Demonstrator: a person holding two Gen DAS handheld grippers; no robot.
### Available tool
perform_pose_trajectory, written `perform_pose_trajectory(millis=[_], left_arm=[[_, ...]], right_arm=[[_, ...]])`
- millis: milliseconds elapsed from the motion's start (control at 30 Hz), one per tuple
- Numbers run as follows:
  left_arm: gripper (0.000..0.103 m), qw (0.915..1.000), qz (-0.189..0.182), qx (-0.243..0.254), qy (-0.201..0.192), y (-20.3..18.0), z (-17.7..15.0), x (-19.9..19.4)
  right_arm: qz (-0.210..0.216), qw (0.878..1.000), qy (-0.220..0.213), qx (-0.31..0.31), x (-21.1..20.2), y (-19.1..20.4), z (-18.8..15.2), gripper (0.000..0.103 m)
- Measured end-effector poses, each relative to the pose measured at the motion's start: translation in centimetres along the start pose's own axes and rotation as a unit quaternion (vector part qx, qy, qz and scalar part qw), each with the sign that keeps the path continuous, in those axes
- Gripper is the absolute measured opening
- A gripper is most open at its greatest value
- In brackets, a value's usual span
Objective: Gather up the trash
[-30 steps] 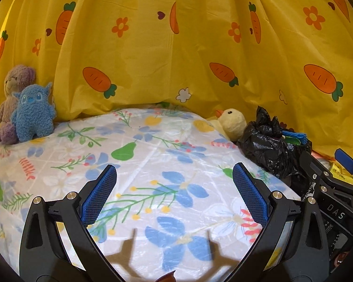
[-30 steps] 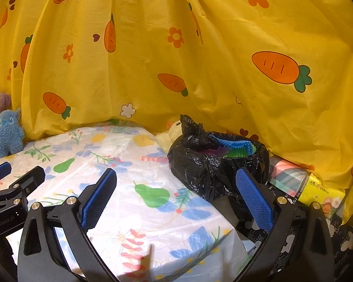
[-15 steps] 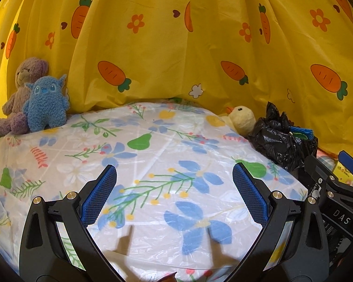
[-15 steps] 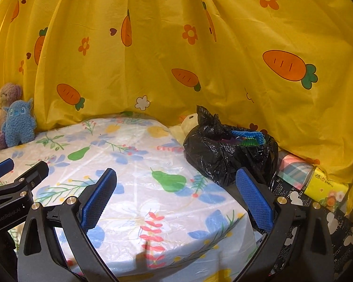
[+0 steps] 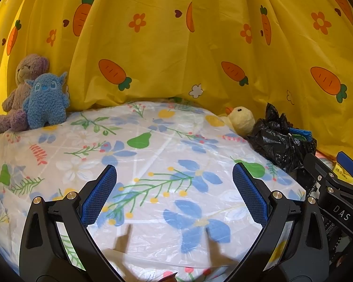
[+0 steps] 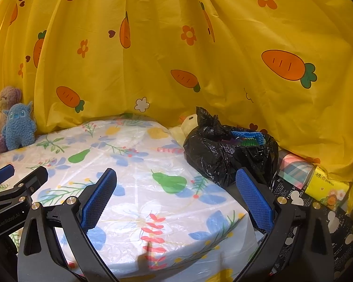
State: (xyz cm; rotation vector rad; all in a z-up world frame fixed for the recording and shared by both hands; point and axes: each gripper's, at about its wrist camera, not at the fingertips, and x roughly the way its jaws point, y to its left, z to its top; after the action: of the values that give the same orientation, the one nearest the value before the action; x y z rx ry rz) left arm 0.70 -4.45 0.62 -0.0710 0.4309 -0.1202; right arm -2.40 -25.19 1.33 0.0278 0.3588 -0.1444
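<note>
Trash bag (image 6: 226,155), black and crumpled, sits at the far right corner of your desk (image 5: 153,164), mouth open, with blue and green items showing inside. Your left claw (image 5: 174,195) hangs wide and empty over the flowered plastic cover, well apart from the bag. Your right claw (image 6: 176,197) is also spread wide, holding nothing; its right finger (image 6: 253,199) sits just in front of the bag. A yellow duck plush (image 5: 241,119) rests beside the bag against the carrot curtain (image 5: 176,47). A blue plush (image 5: 46,101) and a purple bear (image 5: 23,87) sit together at the far left corner.
</note>
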Motion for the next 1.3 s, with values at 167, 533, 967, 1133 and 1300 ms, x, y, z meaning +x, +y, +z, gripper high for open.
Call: perform_pose_trajectory(millis=[167,533,967,1133,1300], left_arm=[[0.097,1.0000,0.001,0.001,0.000,-0.11,0.01,-0.07],[0.097,1.0000,-0.001,0.003,-0.002,-0.41,0.08,-0.26],[0.097,1.0000,-0.002,0.001,-0.001,-0.59,0.26,-0.18],[0.097,1.0000,0.000,0.000,-0.002,-0.61,0.36,-0.19],[0.097,1.0000,0.000,0.000,-0.003,-0.33,0.40,-0.28]], right_arm=[[-0.001,1.000,-0.001,0.003,-0.03,0.05,0.05,0.097],[-0.001,1.000,-0.002,0.003,-0.03,-0.09,0.07,0.097],[-0.002,1.000,-0.001,0.005,-0.02,0.22,0.06,0.097],[-0.002,1.000,-0.001,0.005,-0.01,0.05,0.06,0.097],[0.000,1.000,0.000,0.004,0.02,0.12,0.04,0.097]])
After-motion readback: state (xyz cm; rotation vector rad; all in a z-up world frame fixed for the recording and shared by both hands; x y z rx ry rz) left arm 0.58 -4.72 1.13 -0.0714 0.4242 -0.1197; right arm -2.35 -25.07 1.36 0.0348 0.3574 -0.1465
